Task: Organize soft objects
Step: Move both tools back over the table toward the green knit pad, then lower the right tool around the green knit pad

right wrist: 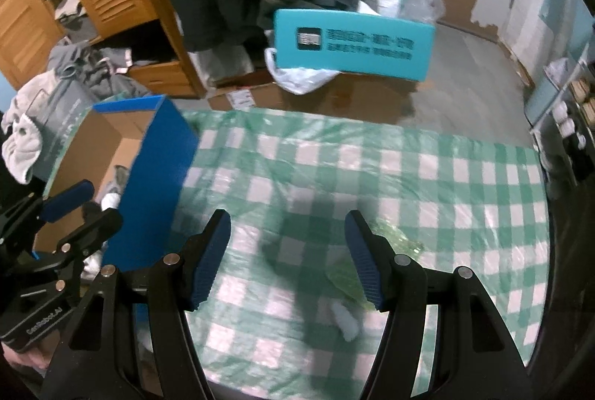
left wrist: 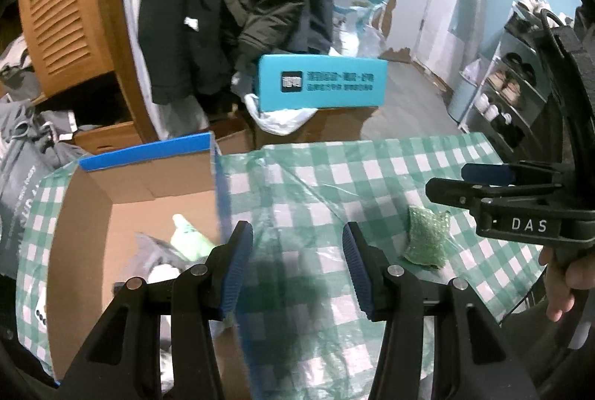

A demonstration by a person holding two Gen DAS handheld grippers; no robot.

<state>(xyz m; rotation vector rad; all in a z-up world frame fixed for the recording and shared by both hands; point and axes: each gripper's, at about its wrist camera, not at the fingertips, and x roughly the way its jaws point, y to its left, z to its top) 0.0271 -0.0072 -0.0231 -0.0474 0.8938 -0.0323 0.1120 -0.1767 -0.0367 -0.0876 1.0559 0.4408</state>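
Observation:
A green knobbly soft pad [left wrist: 425, 238] lies on the green-checked tablecloth [left wrist: 334, 184], to the right of my left gripper [left wrist: 297, 270]. That gripper is open with nothing between its fingers, and it hangs over the cloth beside the cardboard box [left wrist: 93, 214]. Inside the box lie a pale green soft item [left wrist: 187, 238] and grey cloth [left wrist: 156, 255]. My right gripper [right wrist: 288, 251] is open and empty. Its right finger partly hides the green pad [right wrist: 399, 242]. A small white item [right wrist: 346, 322] lies just in front of the pad. The blue-sided box [right wrist: 148, 177] stands to the left.
The other gripper shows in each view: right gripper [left wrist: 450, 178], left gripper [right wrist: 95, 205]. Beyond the table's far edge are a teal box [left wrist: 319, 84], hanging coats [left wrist: 230, 9] and a louvred wooden cabinet [left wrist: 67, 17]. A shoe rack [left wrist: 509, 95] stands on the right.

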